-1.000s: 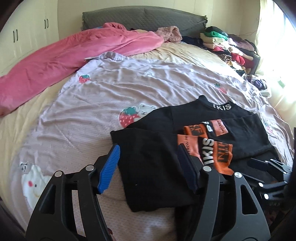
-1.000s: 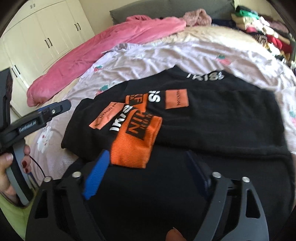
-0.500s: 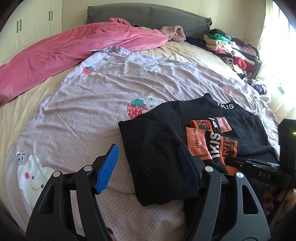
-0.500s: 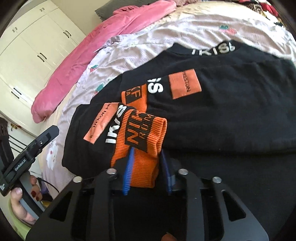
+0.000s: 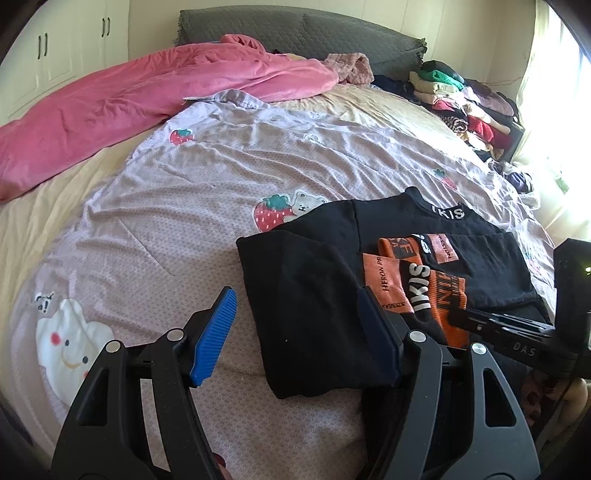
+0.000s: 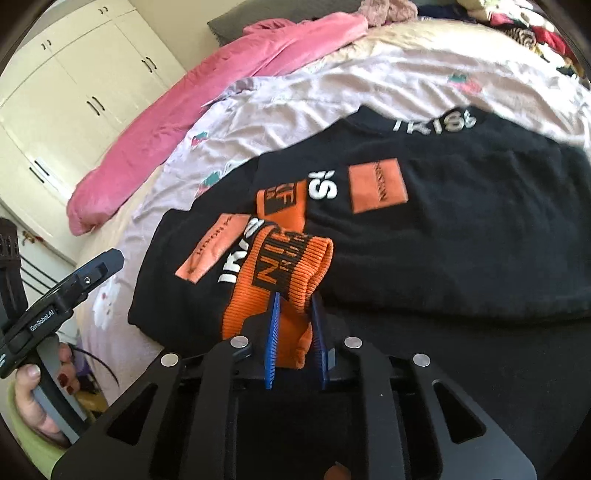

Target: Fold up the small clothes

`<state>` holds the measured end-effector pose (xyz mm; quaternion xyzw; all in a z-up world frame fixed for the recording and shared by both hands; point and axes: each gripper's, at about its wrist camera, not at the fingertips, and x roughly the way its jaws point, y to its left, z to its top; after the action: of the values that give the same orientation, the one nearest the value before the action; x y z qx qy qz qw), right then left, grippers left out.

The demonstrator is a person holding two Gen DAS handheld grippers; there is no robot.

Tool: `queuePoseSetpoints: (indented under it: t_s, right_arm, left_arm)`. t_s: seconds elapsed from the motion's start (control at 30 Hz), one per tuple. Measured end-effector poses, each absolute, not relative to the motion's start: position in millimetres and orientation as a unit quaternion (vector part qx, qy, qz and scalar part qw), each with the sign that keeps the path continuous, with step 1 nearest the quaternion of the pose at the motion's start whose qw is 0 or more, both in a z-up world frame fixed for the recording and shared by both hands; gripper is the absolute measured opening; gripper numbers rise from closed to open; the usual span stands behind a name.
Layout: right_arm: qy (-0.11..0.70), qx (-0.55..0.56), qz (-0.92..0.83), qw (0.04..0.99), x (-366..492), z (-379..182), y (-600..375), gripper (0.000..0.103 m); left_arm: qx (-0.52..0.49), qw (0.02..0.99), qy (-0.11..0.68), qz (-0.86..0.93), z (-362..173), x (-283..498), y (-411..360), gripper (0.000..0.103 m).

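Observation:
A black sweatshirt (image 5: 317,295) with orange patches and white lettering lies partly folded on the lilac bedspread (image 5: 166,221); it also shows in the right wrist view (image 6: 461,240). Its orange ribbed cuff (image 6: 284,280) lies on top of the folded sleeves. My right gripper (image 6: 295,306) is shut on the orange cuff and lifts its end slightly. It also appears at the right in the left wrist view (image 5: 498,325). My left gripper (image 5: 295,325) is open and empty, above the sweatshirt's near left corner.
A pink blanket (image 5: 147,96) lies across the far left of the bed. A pile of folded clothes (image 5: 461,103) sits at the far right by the window. White wardrobe doors (image 6: 74,92) stand to the left. A grey headboard (image 5: 295,26) is behind.
My right gripper moved forward and closed on the orange cuff, then began lifting it. My left gripper drew back a little and stayed open.

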<state>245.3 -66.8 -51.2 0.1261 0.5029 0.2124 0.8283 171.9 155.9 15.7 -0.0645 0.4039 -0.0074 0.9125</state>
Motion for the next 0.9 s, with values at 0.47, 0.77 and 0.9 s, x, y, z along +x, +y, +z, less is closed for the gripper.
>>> queuePoseSetpoints:
  t_s: [0.47, 0.77, 0.9]
  right_arm:
    - [0.411, 0.116, 0.261, 0.866, 242, 9, -66, 0.007]
    - [0.345, 0.036, 0.161, 0.924, 248, 58, -114, 0.007]
    - [0.336, 0.052, 0.122, 0.933, 250, 59, -151, 0.007]
  left_arm:
    - [-0.073, 0.913, 0.401, 0.000, 24, 167, 158, 0.064]
    - [-0.070, 0.913, 0.402, -0.003, 28, 170, 155, 0.064]
    - [-0.068, 0.913, 0.402, -0.007, 30, 173, 150, 0.066]
